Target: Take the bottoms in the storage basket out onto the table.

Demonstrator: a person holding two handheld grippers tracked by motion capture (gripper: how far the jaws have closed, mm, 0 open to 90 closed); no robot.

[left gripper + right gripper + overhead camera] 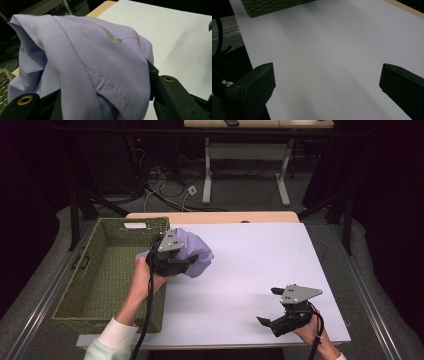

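1. The lilac garment [192, 254] carries no readable brand or writing. In the left gripper view one small grey mark [111, 38], shaped like a check or a leaf, sits on the lilac garment [82, 62], and a stitched seam [105, 83] runs below it.
2. The garment is bunched into a lump, so its long axis cannot be told. In the high view the bundle hangs from the left gripper [172, 260] and bulges toward the right side of the table.
3. It is held above the left part of the white table top [260, 270], just beside the right wall of the green woven basket [107, 270].
4. The jaws of the left gripper [105, 100] are closed on the cloth, which fills the gap between them.
5. The right gripper [272, 306] is near the front right corner of the table, well apart from the garment. Its jaws stand wide open, with nothing between them; in the right gripper view they frame bare white table top [332, 50].
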